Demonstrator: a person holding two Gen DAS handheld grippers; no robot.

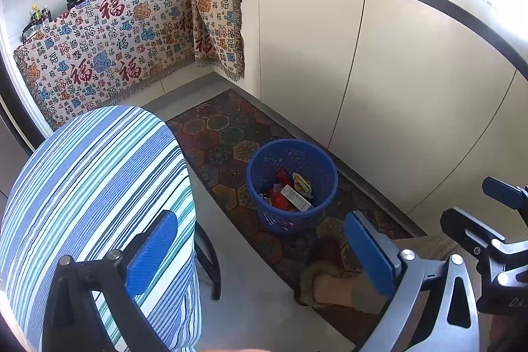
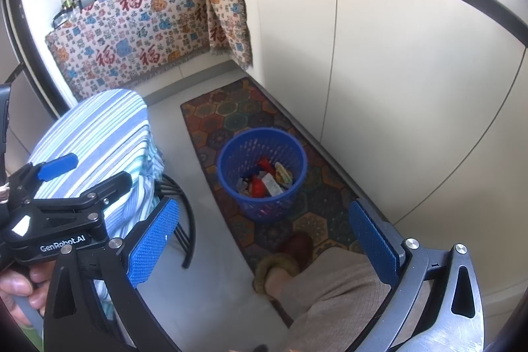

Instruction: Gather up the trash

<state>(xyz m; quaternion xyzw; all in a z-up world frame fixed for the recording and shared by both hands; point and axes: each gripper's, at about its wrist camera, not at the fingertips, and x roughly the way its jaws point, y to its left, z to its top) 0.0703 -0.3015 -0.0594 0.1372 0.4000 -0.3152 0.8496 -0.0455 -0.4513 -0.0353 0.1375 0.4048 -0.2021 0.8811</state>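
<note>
Trash [image 1: 290, 193] lies jumbled in the upright bin [image 1: 260, 167]; your left claw [image 1: 260, 253] and right claw [image 2: 264, 240], both spread empty, hover above it.

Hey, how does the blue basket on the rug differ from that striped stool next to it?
The blue basket is open mesh plastic with an open top; the striped stool is covered in blue-and-white cloth. The basket holds wrappers; the stool's top carries nothing. The basket sits on the patterned rug and is shorter; the stool stands taller on dark legs on the grey floor. Both look round and stand upright.
</note>
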